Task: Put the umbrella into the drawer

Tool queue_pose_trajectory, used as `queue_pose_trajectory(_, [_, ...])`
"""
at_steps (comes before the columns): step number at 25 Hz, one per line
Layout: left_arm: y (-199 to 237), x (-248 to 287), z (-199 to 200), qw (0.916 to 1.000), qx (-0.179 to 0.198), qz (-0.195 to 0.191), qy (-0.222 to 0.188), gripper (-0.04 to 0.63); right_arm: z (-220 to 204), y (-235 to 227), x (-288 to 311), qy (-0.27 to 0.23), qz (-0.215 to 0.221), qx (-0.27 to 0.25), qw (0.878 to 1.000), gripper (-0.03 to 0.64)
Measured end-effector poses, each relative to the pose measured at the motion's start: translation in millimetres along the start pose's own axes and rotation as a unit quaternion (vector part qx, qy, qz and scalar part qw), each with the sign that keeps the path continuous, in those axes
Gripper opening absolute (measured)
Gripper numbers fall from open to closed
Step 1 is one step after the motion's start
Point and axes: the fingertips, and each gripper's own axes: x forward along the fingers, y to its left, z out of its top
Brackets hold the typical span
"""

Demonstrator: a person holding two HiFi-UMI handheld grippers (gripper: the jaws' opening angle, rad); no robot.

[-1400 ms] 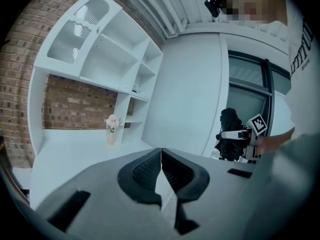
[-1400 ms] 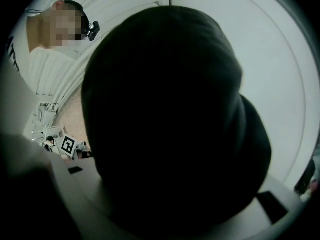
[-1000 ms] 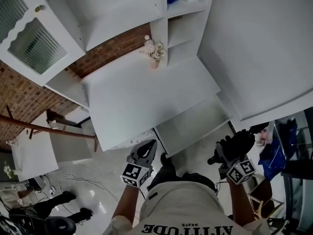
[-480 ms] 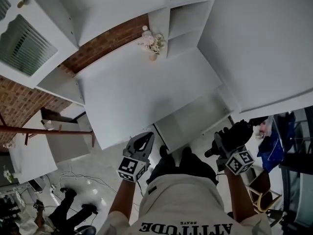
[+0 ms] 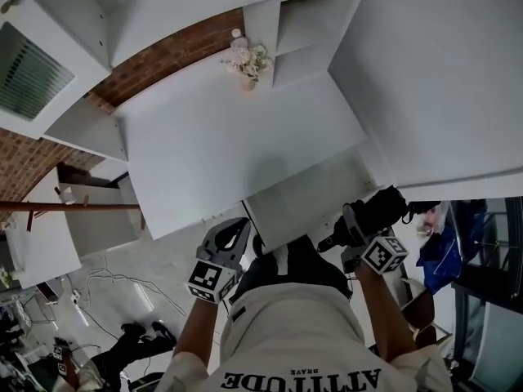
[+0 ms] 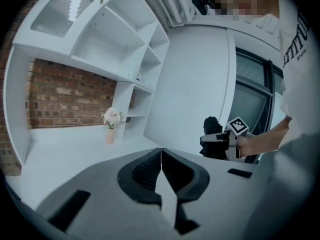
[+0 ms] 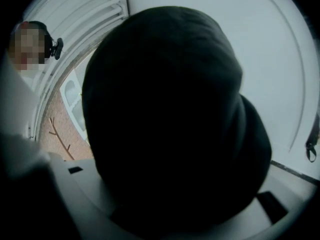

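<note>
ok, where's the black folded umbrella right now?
Head view, right side: the black folded umbrella is clamped in the right gripper, at the right edge of the open white drawer, not yet inside it.

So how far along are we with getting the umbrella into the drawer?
Done: the drawer looks open below the desktop, and the right gripper has its jaws shut on the black umbrella. In hand: the umbrella is near the drawer's front right corner, not yet inside. To do: lower it in and let go. The left gripper is shut and empty.
</note>
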Motion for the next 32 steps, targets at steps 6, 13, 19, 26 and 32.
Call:
queue_pose_trajectory(6, [-1.9, 25.5, 6.5, 0.9991, -0.032, 0.029, -0.004, 0.026, -9.2, -49.8, 43.8, 0.051, -0.015, 0.040, 0.998, 0.253])
queue_pose_trajectory(13, [-0.3, 60.0, -1.1, 0.9974, -0.048, 0.052, 0.013, 0.026, -40.5, -102.6, 89.5, 0.120, -0.022, 0.075, 0.990, 0.251])
queue_pose_trajectory(19, [-2.0, 83.0, -21.4, 0.9950, -0.065, 0.063, 0.041, 0.026, -72.1, -129.8, 122.8, 0.166, -0.030, 0.119, 0.979, 0.251])
queue_pose_trajectory(26, [-5.0, 100.0, -36.8, 0.9913, -0.086, 0.077, 0.063, 0.026, -108.5, -169.0, 156.3, 0.204, -0.056, 0.169, 0.963, 0.251])
queue_pose_trajectory(32, [-5.5, 112.0, -54.4, 0.9866, -0.109, 0.090, 0.082, 0.026, -148.3, -205.3, 175.8, 0.227, -0.105, 0.225, 0.942, 0.252])
